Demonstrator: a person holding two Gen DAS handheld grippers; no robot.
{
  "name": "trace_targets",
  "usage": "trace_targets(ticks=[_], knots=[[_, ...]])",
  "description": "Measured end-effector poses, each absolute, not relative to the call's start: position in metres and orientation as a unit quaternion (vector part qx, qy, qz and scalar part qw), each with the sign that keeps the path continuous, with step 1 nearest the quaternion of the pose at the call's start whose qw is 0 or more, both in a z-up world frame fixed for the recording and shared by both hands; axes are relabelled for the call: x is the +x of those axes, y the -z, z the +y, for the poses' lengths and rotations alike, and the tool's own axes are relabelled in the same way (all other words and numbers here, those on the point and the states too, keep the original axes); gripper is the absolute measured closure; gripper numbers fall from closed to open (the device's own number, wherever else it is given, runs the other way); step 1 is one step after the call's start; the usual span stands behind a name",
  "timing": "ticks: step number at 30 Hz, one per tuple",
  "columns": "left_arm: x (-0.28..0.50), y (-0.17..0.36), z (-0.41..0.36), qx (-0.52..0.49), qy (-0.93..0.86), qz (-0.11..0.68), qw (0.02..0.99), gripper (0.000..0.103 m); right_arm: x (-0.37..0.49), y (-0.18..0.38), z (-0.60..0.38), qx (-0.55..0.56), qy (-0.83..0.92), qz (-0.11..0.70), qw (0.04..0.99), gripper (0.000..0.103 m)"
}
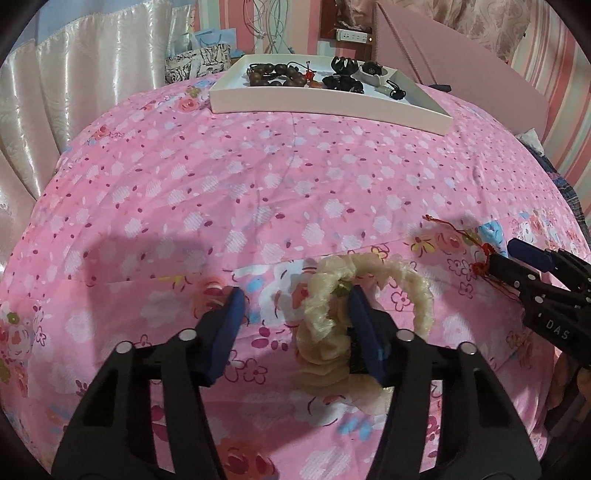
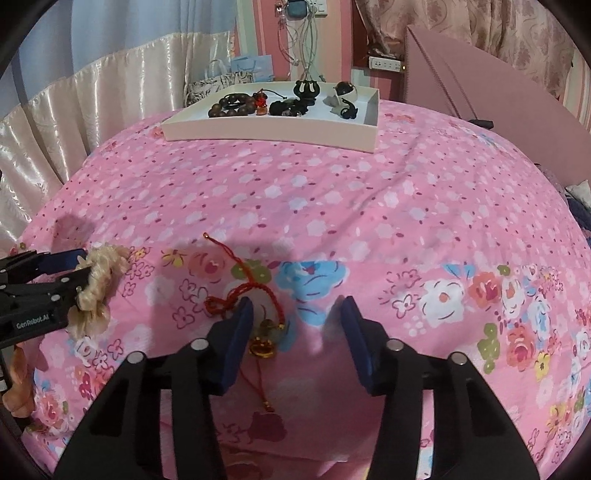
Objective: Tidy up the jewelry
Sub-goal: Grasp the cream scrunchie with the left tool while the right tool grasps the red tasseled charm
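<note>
A cream ruffled scrunchie [image 1: 332, 295] lies on the pink floral bedspread. My left gripper [image 1: 295, 299] is open over it, with the right finger [image 1: 364, 328] resting on its ring. It also shows in the right wrist view [image 2: 98, 280]. A red-cord charm with a gold pendant [image 2: 258, 328] lies on the bedspread. My right gripper [image 2: 295, 310] is open over it, the pendant just inside the left finger [image 2: 236, 343]. The cord [image 1: 476, 254] also shows in the left wrist view. A white tray [image 1: 325, 105] at the far end holds wooden bead bracelets [image 1: 277, 74] and dark hair clips [image 1: 343, 74].
A pink lid or board [image 1: 461, 62] leans behind the tray at the right. Cream curtains [image 1: 74, 92] hang at the left. A patterned bag [image 1: 199, 61] and hanging cables [image 1: 273, 26] stand behind the bed. The bedspread [image 1: 295, 184] stretches between grippers and tray.
</note>
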State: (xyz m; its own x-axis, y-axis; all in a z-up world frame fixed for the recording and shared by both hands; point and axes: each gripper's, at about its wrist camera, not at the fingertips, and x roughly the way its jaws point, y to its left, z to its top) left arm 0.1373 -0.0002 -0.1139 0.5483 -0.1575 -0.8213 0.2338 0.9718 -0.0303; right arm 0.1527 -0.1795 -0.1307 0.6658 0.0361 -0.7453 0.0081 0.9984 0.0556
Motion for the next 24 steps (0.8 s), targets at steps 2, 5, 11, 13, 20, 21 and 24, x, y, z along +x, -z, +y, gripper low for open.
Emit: trace_targets(ticks=[2, 5, 11, 13, 20, 21, 24], knots=[[0.1371, 0.1139, -0.0009, 0.04, 0.115, 0.461, 0.879, 0.055, 0.1534, 0.1316, -0.1797, 0.025, -0.004, 0.411, 0.911, 0.063], [0.1372, 0.114, -0.0012, 0.04, 0.114, 0.461, 0.879, 0.06, 0.1533, 0.1312, -0.1807, 0.025, -0.003, 0.41, 0.912, 0.067], [0.1383, 0.1139, 0.0021, 0.029, 0.116, 0.462, 0.879, 0.076, 0.1519, 0.1311, -0.1822, 0.024, 0.001, 0.409, 0.912, 0.085], [0.1386, 0.1139, 0.0025, 0.027, 0.116, 0.462, 0.879, 0.078, 0.1518, 0.1311, -0.1825, 0.024, 0.0, 0.408, 0.913, 0.089], [0.1366, 0.1134, 0.0019, 0.025, 0.116, 0.46, 0.88, 0.091, 0.1509, 0.13, -0.1863, 0.036, -0.003, 0.404, 0.914, 0.098], [0.1366, 0.1132, 0.002, 0.025, 0.116, 0.46, 0.88, 0.092, 0.1508, 0.1298, -0.1867, 0.038, -0.003, 0.404, 0.914, 0.098], [0.1362, 0.1135, 0.0023, 0.026, 0.115, 0.46, 0.88, 0.093, 0.1498, 0.1286, -0.1884, 0.043, -0.004, 0.401, 0.915, 0.099]])
